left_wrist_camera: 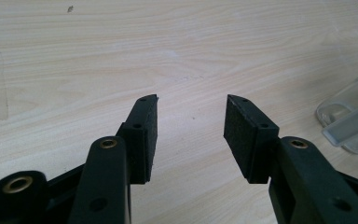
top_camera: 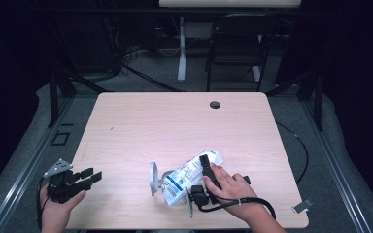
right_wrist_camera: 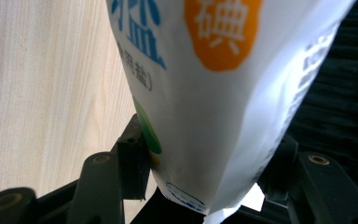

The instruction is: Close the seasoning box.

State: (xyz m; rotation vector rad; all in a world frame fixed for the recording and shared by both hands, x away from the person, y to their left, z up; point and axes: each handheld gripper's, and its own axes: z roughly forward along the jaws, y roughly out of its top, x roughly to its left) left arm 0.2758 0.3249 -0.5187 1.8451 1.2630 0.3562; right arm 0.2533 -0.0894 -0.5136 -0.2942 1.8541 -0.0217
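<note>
1. At the near left edge of the table (top_camera: 126, 121), the person's left hand (top_camera: 56, 208) holds the left gripper (top_camera: 93, 175) low over the wood, its grey three-cornered plate on top.
2. In the left gripper view its 2 black jaws stand released, well apart, with bare light wood between the pads (left_wrist_camera: 240, 135).
3. Near the front edge right of centre, the right hand (top_camera: 230, 187) holds the right gripper (top_camera: 205, 167), a black cable (top_camera: 233, 204) looping from it across the table.
4. Its jaws are clamped on a white bag (top_camera: 187, 174) with blue print; the right gripper view shows the bag (right_wrist_camera: 223, 107) wedged between both jaws, bearing blue characters and an orange patch.
5. The bag lies slantwise on the table, its lower end near the person and its top end angled away to the right.
6. Just left of the bag's lower end sits a clear jar (top_camera: 154, 178) lying on its side; the left gripper view shows its clear edge (left_wrist_camera: 354, 121) at the right.
7. Farther back, a round cable hole (top_camera: 215, 104) sits near the table's far edge.
8. Beyond the table stands a dark folding chair (top_camera: 238, 43) on grey floor.
</note>
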